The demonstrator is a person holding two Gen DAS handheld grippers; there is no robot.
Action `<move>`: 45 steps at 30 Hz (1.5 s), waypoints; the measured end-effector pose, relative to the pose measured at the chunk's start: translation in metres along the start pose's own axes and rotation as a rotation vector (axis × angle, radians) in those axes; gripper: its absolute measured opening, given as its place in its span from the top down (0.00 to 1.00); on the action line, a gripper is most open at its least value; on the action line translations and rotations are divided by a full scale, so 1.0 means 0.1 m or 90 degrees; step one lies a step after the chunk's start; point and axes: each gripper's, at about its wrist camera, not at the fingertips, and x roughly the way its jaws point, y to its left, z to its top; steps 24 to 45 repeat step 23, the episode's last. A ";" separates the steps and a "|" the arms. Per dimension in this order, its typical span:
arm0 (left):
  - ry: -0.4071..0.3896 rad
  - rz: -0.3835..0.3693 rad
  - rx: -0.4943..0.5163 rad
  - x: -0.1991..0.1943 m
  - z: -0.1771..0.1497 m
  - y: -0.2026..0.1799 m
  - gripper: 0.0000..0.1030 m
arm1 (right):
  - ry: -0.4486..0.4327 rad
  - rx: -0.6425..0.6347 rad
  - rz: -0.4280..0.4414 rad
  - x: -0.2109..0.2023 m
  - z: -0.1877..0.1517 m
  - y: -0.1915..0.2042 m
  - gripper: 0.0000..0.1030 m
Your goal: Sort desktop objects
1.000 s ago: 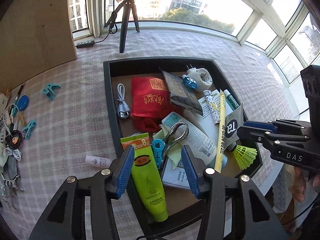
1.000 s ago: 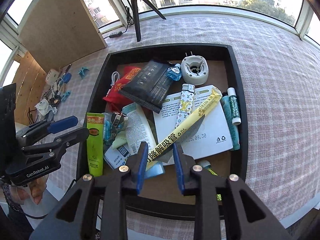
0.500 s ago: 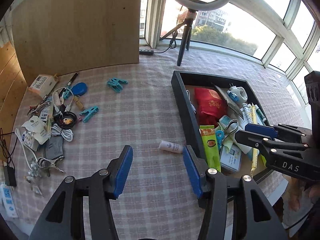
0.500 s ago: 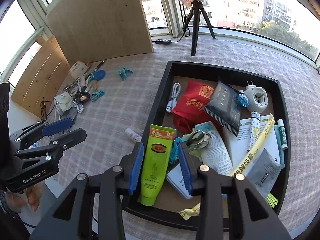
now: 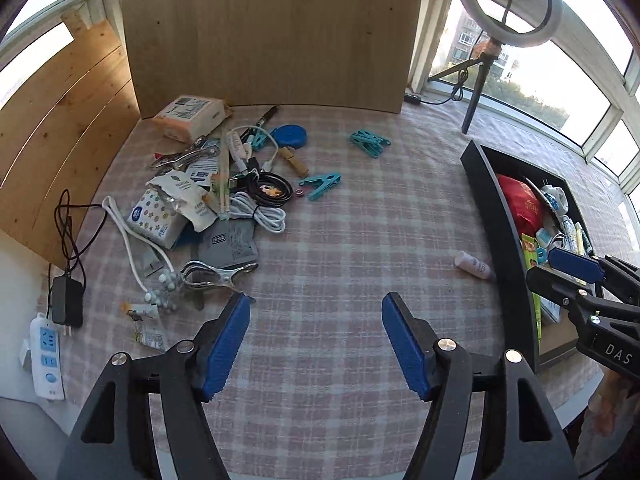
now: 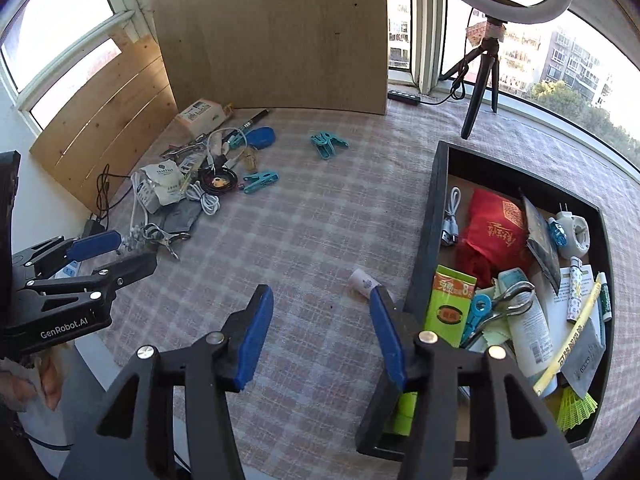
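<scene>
Both grippers are held above the pink checked tablecloth (image 5: 340, 240) with nothing between their blue pads. The left gripper (image 5: 316, 340) is spread wide, and the right gripper (image 6: 320, 332) is likewise spread and empty.

Much has already been placed in the black rectangular tray (image 6: 434, 216) at the right, including a green tube (image 6: 450, 304) and a red pouch (image 6: 494, 236). The unsorted heap of cables, clips and packets (image 5: 212, 200) is seen at the far left of the cloth, well apart from the tray.

One small white cylindrical bottle (image 6: 364, 282) is found lying on its side on the cloth, just beside the tray's outer left wall. In the right wrist view it lies slightly ahead of the right-hand pad, with its long axis running diagonally towards that wall. The right gripper is judged much the nearer; a pinch across the bottle's short width is probably called for, so a turn of the wrist may be needed.
</scene>
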 end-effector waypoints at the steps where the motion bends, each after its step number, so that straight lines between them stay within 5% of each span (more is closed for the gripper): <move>1: 0.000 0.008 -0.007 0.00 -0.01 0.06 0.28 | -0.001 0.001 -0.001 0.01 0.00 0.04 0.51; 15: -0.017 0.011 -0.037 -0.08 -0.07 0.57 0.25 | -0.024 -0.032 -0.041 0.07 0.02 0.50 0.51; 45: -0.042 0.002 -0.017 -0.16 -0.05 0.66 0.25 | -0.025 -0.028 -0.038 0.12 0.04 0.64 0.51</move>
